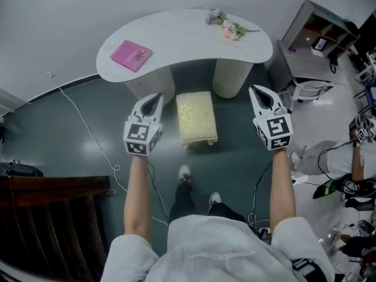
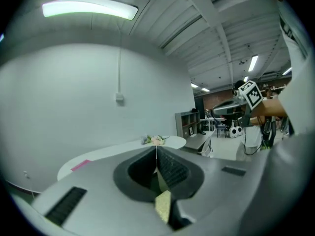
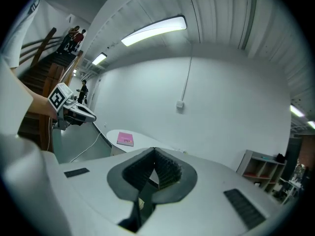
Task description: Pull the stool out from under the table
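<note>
A small stool (image 1: 197,118) with a pale yellow cushion stands on the floor, its far end between the two legs of the white curved table (image 1: 188,40) and most of it out in front. My left gripper (image 1: 154,97) hangs in the air left of the stool, shut and empty. My right gripper (image 1: 257,91) hangs to the stool's right, also shut with nothing in it. In the left gripper view a sliver of the yellow cushion (image 2: 163,205) shows below the closed jaws. Neither gripper touches the stool.
A pink book (image 1: 131,55) and a small bunch of flowers (image 1: 226,26) lie on the table. A grey shelf unit (image 1: 314,40) stands at the right, a dark wooden stair rail (image 1: 53,216) at the lower left. Cables trail over the floor. A person sits at the far right.
</note>
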Motion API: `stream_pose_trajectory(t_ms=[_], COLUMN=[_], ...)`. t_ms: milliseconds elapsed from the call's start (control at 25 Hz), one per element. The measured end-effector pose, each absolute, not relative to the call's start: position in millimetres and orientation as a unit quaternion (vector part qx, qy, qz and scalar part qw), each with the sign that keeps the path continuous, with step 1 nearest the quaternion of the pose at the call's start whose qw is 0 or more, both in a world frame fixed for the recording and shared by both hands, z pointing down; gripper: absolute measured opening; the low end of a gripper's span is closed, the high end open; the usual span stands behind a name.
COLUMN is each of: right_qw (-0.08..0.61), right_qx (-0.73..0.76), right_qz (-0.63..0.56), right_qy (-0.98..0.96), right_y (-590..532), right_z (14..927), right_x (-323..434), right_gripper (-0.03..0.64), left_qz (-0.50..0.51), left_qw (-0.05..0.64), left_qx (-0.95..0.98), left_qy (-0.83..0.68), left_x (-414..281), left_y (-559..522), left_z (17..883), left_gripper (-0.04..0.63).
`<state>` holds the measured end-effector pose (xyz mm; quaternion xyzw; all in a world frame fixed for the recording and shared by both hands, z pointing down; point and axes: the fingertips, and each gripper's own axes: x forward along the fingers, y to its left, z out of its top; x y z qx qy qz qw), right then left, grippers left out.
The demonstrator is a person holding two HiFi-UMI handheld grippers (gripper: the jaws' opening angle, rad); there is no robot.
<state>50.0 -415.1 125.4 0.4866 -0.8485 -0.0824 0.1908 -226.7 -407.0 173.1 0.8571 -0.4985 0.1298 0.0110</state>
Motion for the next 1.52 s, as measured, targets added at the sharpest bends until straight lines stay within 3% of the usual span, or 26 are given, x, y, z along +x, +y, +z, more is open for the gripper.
stream_pose_trajectory(t_ms=[560, 920, 1520], right_qw=[0.168, 0.144, 0.162], right_qx=[0.478, 0.460, 0.447], right_qz=[-0.133, -0.163, -0.182], right_qy=[-0.852, -0.861, -0.861], right_y=[-278.6, -211.0, -193.9], right_z=[13.7, -21.2, -20.3], right_x=[49.3, 43.2, 41.7], right_gripper=[0.014, 0.014, 0.014], left_qz=[0.106, 0.127, 0.123], left_qw=[-0.057, -0.118, -0.135], left_qx=[0.847, 0.852, 0.842], left_qy=[-0.518, -0.494, -0.507], left_x=[-196.4, -164.3, -163.6], left_y=[-267.4, -186.5, -173.2], left_z=[49.5, 13.1, -3.5], left_gripper=[0.018, 0.019, 0.020])
